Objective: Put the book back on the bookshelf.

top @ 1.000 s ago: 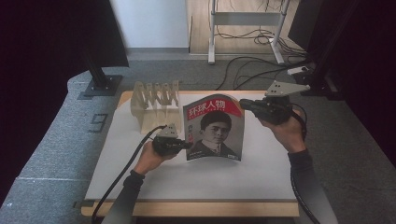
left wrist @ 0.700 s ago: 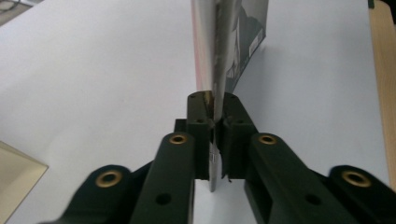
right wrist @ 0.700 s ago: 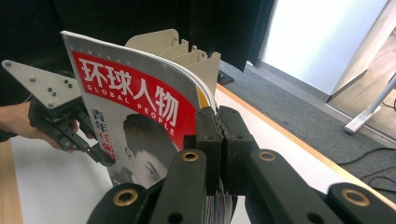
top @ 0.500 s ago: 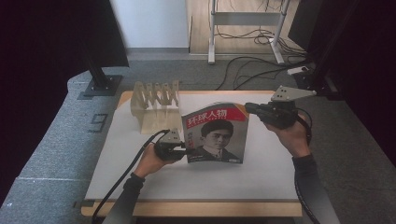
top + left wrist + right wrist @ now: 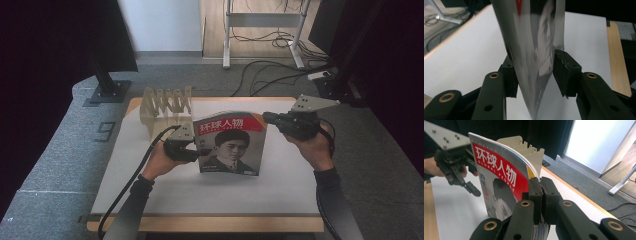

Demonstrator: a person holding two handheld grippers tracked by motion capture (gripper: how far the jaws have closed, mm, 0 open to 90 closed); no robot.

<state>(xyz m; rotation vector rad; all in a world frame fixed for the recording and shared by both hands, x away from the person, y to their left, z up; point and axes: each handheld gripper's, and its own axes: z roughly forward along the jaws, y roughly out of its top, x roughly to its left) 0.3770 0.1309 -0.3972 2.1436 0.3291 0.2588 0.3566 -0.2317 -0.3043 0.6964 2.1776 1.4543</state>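
Note:
A magazine [image 5: 230, 145] with a red title band and a portrait cover stands upright on the white table [image 5: 280, 185], its lower edge resting on the surface. My right gripper [image 5: 267, 118] is shut on its upper right edge; in the right gripper view the pads [image 5: 540, 187] pinch the pages [image 5: 499, 177]. My left gripper [image 5: 197, 154] is at the magazine's left edge. Its jaws have just been opening. In the left gripper view the magazine [image 5: 536, 37] hangs between them [image 5: 536, 75], with a gap to the right pad [image 5: 565, 72].
A beige slotted file rack [image 5: 167, 102] stands at the table's back left, just behind the magazine. It also shows in the right gripper view [image 5: 529, 152]. Cables and a metal stand lie on the floor beyond the table.
The magazine has been tipped from leaning to upright. My left hand has risen and its jaws have parted off the left edge. The right gripper keeps its hold on the top corner.

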